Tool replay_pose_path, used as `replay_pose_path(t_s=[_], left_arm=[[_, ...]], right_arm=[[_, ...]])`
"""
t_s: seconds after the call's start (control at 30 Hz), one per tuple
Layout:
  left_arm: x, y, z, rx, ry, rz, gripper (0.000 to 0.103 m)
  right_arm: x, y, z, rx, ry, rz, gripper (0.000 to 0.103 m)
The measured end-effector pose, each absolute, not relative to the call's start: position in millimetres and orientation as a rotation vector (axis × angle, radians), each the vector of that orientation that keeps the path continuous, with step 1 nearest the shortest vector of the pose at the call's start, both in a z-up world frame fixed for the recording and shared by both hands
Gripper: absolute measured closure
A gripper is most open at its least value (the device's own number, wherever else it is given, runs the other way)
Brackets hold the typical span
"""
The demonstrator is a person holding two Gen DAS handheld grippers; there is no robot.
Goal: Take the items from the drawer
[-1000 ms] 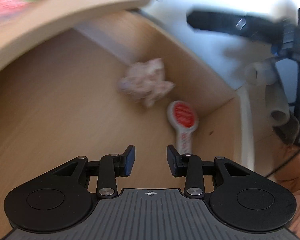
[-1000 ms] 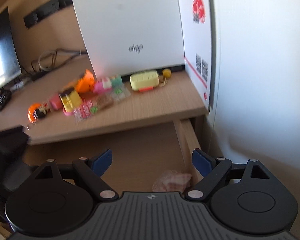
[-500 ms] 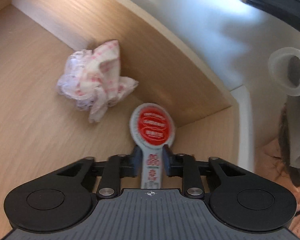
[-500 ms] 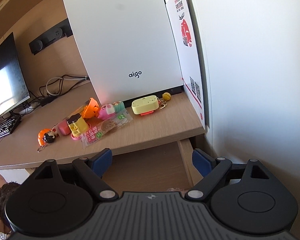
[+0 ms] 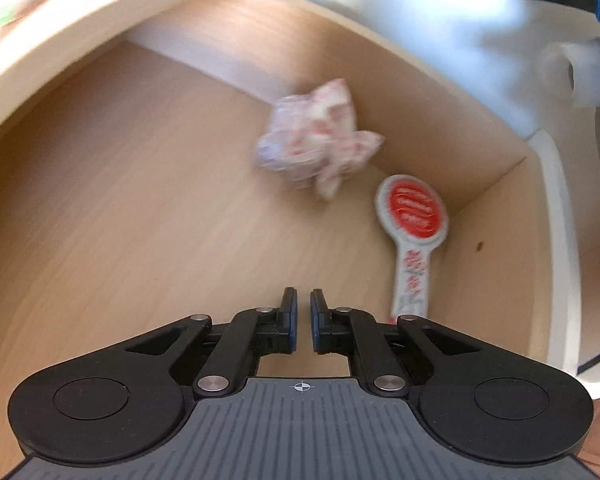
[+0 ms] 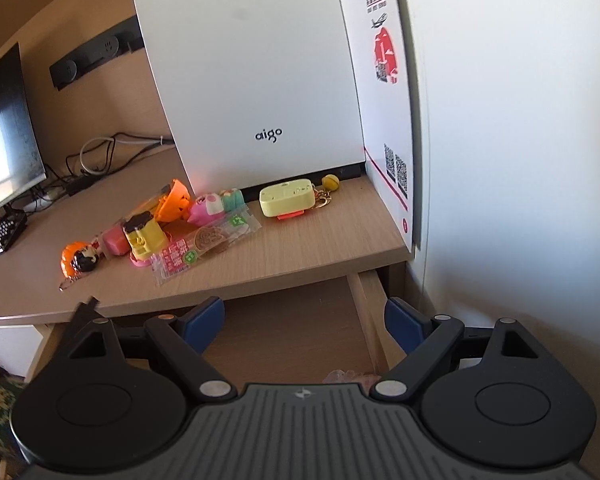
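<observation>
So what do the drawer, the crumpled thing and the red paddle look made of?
Drawer: light wood-grain board, matte, likely laminate.
Crumpled thing: soft cloth or paper, white with red checks; blur leaves it open.
Paddle: flat, stiff, glossy print, probably plastic or card.

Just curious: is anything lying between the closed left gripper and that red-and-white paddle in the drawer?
No. In the left wrist view, only bare wooden drawer floor separates the left gripper from the paddle.

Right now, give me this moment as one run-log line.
left gripper: shut, empty | paddle: lying in drawer, not gripped | crumpled wad: in drawer | right gripper: open, empty
</observation>
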State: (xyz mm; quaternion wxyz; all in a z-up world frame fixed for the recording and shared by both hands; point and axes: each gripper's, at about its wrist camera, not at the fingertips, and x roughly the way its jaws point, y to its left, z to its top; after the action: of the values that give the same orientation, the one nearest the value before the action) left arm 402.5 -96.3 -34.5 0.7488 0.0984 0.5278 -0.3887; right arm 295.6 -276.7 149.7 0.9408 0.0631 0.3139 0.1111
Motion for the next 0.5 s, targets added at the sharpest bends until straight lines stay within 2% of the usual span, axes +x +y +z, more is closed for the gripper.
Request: replay_pose_path(t_s=[0.33,0.5], left_arm=[[414.0,-28.5,-26.4,0.028,1.191,-0.797,0.093],[408.8,-5.0,-23.6,-0.033,1.151,-0.838,0.092]], right_arm=[[318.5,-245.8,114.8,-0.067,0.857,0.191,0.015],[332.9,-228.0,83.1,-0.125,1.112,0.234,0.015]])
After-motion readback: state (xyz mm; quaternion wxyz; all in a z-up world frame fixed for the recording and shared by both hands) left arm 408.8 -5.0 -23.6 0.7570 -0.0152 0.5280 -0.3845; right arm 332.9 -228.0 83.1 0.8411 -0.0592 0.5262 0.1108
